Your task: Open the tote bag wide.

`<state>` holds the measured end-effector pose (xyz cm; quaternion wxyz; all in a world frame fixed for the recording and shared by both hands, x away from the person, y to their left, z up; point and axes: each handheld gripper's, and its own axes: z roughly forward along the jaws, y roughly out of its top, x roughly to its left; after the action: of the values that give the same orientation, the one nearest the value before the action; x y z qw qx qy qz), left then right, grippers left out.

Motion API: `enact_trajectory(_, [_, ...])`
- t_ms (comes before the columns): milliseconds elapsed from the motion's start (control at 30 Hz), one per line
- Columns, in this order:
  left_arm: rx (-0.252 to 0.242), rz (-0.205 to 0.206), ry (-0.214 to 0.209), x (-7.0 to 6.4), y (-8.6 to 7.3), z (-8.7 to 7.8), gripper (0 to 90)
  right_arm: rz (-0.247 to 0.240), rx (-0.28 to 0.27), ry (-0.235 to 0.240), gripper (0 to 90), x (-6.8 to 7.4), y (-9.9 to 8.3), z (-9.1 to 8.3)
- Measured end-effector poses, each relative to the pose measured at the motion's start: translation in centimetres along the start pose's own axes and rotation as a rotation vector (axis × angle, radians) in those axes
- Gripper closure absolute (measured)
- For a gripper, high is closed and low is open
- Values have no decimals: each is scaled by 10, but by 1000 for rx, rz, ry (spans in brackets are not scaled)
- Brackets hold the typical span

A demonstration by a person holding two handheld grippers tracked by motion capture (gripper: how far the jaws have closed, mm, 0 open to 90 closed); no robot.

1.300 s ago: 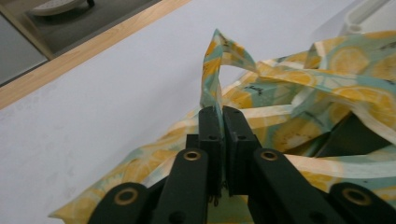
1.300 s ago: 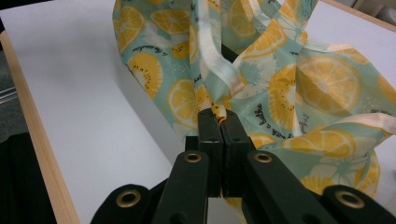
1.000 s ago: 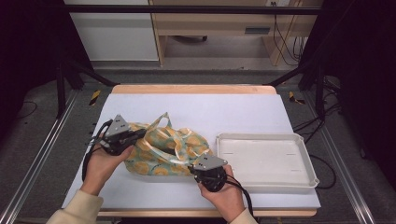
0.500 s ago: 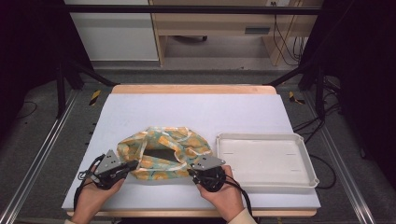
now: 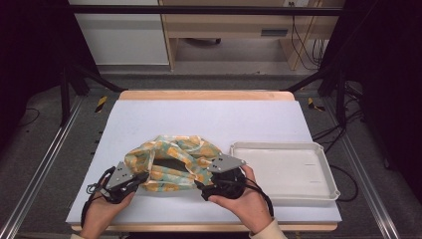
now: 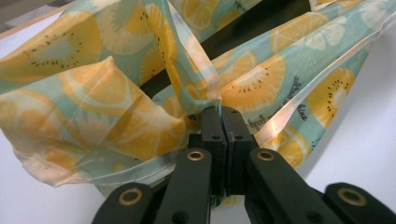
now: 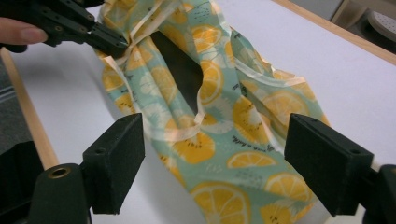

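Table [image 5: 209,112]: large flat rectangle, matte white top, pale wood edging along the far and near sides, smooth and uncluttered toward the far half.

Tray [image 5: 318,191]: white shallow rectangular plastic tray with rounded corners and a raised lip, sits on the right near part of the table, just right of the right gripper.

Fabric bag [image 5: 171,162]: thin, slightly glossy cloth, mint-teal ground printed with orange and yellow citrus slices, pale ribbon-like hem along the edges. Lies crumpled at the near centre-left of the table, between the two grippers, left of the tray. Mouth gapes, dark inside; folds and soft creases all over. In the left gripper view the bag [image 6: 116,88] bunches into a pinched gather right at the jaw tips. In the right gripper view the bag [image 7: 224,126] drapes across the table between the jaws, small printed lettering on the cloth.

Left gripper [image 5: 138,178]: black, grey three-cornered plate on top, held by the left hand [image 5: 102,214] at the near left. Jaws pressed fully together, clamping a gathered hem of the bag; same grip seen far off in the right gripper view [image 7: 122,46].

Right gripper [image 5: 203,189]: black, grey plate, in the right hand [image 5: 241,201]. Blocky matte jaws spread wide, nothing gripped, bag cloth lying between them.
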<state>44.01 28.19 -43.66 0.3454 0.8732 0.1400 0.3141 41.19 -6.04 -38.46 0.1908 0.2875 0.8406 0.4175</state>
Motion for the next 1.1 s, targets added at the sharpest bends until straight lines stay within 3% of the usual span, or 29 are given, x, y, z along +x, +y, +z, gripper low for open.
enact_trajectory(267, [3, 0, 2, 0, 0, 0, 892, -9, 47, 3, 298, -10, 19, 43])
enact_trajectory(400, [4, 2, 2, 0, 0, -1, 892, 29, 36, 52, 323, -15, 23, 62])
enact_trajectory(500, [3, 2, 0, 0, 0, -1, 892, 26, 70, 55, 349, -18, 25, 75])
enact_trajectory(633, [3, 1, -2, 0, 0, -2, 892, 36, 83, 78, 517, -21, 26, 84])
enact_trajectory(733, [6, 0, -4, 0, 0, -1, 892, 37, 91, 97, 705, -23, 26, 86])
enact_trajectory(833, [7, 2, -4, 0, -1, -1, 892, 24, 72, 87, 807, -22, 27, 79])
enact_trajectory(933, [11, 5, 1, 0, 0, 0, 891, -9, 18, 75, 862, -16, 27, 61])
enact_trajectory(1100, [13, 1, 24, -1, 2, -1, 891, -42, -22, 77, 873, -6, 19, 41])
